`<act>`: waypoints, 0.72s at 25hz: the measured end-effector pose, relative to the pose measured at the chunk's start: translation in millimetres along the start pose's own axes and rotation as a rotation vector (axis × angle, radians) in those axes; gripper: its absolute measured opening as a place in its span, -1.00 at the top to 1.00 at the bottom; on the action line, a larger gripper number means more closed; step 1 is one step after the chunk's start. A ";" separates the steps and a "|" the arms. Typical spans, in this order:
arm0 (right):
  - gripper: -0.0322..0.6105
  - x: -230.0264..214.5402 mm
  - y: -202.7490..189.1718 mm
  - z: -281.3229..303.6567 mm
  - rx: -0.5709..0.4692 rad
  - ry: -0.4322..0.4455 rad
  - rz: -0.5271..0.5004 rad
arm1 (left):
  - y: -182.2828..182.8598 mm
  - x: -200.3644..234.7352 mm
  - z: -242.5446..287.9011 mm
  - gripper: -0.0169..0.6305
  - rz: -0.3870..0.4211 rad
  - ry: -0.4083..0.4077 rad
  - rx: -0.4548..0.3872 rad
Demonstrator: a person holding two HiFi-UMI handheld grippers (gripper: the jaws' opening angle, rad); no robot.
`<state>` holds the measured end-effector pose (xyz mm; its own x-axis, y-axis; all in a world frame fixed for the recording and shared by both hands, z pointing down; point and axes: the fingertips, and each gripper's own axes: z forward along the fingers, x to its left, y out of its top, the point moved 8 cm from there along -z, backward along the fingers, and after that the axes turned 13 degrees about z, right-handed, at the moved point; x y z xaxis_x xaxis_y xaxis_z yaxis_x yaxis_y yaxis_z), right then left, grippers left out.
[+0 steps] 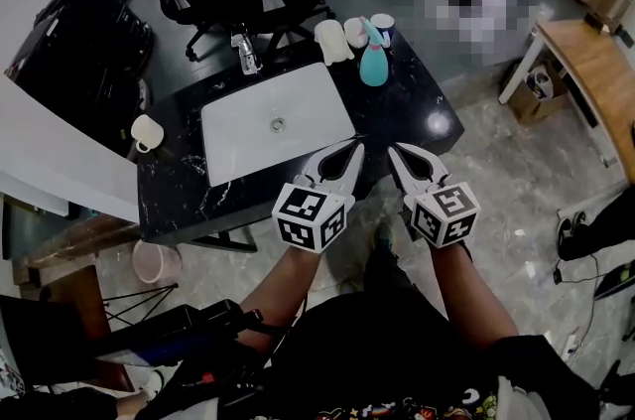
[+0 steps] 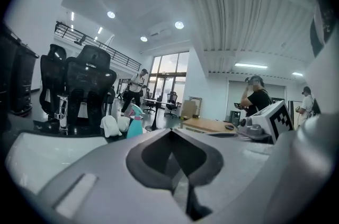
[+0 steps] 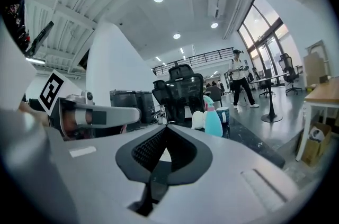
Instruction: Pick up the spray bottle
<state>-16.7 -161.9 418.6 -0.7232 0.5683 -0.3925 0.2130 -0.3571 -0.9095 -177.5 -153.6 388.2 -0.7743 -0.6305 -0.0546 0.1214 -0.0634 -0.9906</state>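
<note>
1. Standing upright near the far edge of the black marble counter, the teal spray bottle is well ahead of both sets of fingertips, roughly between their lines. Nothing touches it.
2. Handling guess: light plastic, smooth, a bit slippery, and the body may flex. Fill level can't be told. The best hold looks like the narrow neck under the trigger head, or else across the body.
3. Fingers: the left gripper has them pressed together with nothing between. The right gripper is the same, closed and empty. Both need spreading before any grab.
4. Counts:
   - one spray bottle
   - one blue mug just beyond it
   - one white cloth-like lump and one white cup-like thing beside it
   - one faucet
   - one sink
   - one white mug, far off to the left of the left fingers
</note>
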 end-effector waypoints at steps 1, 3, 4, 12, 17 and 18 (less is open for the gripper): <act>0.82 -8.2 4.1 9.3 0.006 0.005 0.002 | 1.1 8.1 9.4 0.95 -0.001 0.011 0.007; 0.82 -24.6 13.2 27.8 0.019 0.020 0.007 | 3.7 22.7 29.0 0.95 -0.004 0.030 0.020; 0.82 -33.2 17.8 37.1 0.022 0.028 0.009 | 4.5 29.3 39.8 0.95 -0.007 0.038 0.024; 0.82 -105.1 51.8 106.3 0.016 0.046 -0.006 | -2.3 67.1 127.8 0.95 -0.031 0.095 0.046; 0.82 -133.9 57.7 140.5 0.025 0.056 -0.009 | -7.2 84.6 160.2 0.95 -0.040 0.124 0.068; 0.82 -138.9 57.5 146.2 0.030 0.058 -0.009 | -7.9 87.2 164.8 0.95 -0.042 0.129 0.070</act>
<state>-0.1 -369.7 440.9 -0.6852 0.6138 -0.3921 0.1859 -0.3732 -0.9089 -143.6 -335.6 412.0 -0.8526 -0.5215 -0.0335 0.1268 -0.1443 -0.9814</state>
